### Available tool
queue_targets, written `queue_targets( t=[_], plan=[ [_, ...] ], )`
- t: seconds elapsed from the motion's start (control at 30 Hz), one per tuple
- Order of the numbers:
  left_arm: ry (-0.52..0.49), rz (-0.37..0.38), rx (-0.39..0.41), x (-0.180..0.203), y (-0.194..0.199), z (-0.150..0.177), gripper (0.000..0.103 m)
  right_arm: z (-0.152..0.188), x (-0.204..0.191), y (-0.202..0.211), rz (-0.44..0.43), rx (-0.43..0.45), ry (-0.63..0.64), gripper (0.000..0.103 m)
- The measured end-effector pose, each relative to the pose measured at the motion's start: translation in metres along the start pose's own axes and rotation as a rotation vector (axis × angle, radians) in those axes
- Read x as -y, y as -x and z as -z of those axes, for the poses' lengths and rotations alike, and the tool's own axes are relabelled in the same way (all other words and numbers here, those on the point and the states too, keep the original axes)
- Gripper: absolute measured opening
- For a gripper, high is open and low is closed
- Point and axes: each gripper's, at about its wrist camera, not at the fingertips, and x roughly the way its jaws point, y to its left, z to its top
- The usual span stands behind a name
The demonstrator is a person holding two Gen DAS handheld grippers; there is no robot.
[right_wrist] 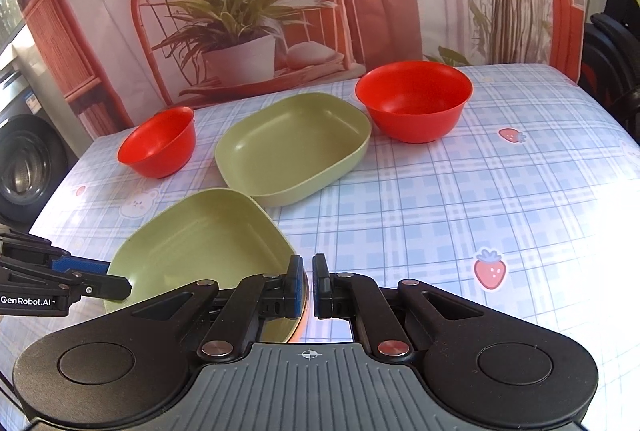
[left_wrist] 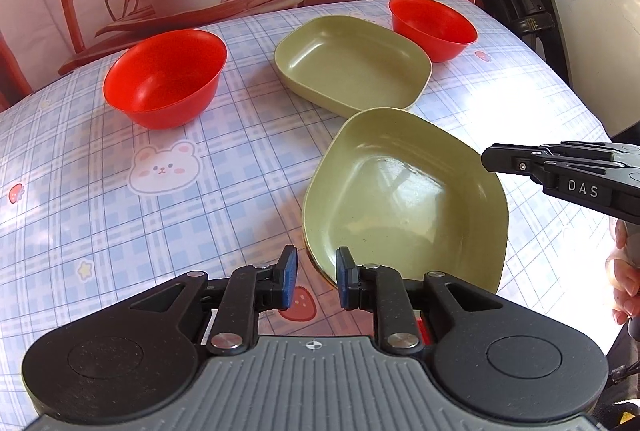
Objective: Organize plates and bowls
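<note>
**plaidfan:** So what's the setup here? Two green plates and two red bowls scattered on the tabletop [left_wrist: 100, 191], right?

**dishstacker:** Yep. The near green plate [left_wrist: 404, 199] is the one in play. It looks tipped, with the near edge raised off the checked cloth, and that's because the right claw [right_wrist: 308, 285] has its rim. In the right wrist view the blue pads are nearly pressed together with the plate's edge in the thin gap, so I read that as pinching the rim.

**plaidfan:** And the left claw [left_wrist: 316, 277]?

**dishstacker:** Spread a little, nothing between the pads. It sits just beside the plate's near corner, and I can't tell if the right pad touches the rim. My guess is it's there to steady or take the other side.

**plaidfan:** Where's it headed?

**dishstacker:** Judging by the task, probably onto the far green plate [left_wrist: 352, 63], which lies flat mid-table, its near corner just beside the held one. Same shape, so they should nest.

**plaidfan:** What do they look like up close?

**dishstacker:** Olive green, rounded rectangle, shallow with a raised wall, glossy. The near one shows window glare on its floor. Looks like hard, light plastic, so a rim pinch could slip.

**plaidfan:** Bowls?

**dishstacker:** The left red bowl [left_wrist: 164, 79] and right red bowl [left_wrist: 434, 27] sit upright and empty, well apart, on either side of the far plate. Not stacked yet.
</note>
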Motion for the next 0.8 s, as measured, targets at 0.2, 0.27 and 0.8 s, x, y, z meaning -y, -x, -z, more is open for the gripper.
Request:
queue_targets(
  t=[0.2,0.27,0.8],
  plan=[
    [0.020,-0.024,0.054,-0.004,0.001,0.000,0.023,0.010,-0.004,0.002,0.024,0.028,0.071,0.017],
    [0.036,-0.021,0.063,-0.007,-0.002,0.001,0.025,0.014,-0.008,0.001,0.040,0.019,0.095,0.017],
    [0.173,0.039,0.180,-0.035,0.017,-0.001,0.037,0.001,0.006,0.029,-0.047,0.174,0.082,0.054]
  ],
)
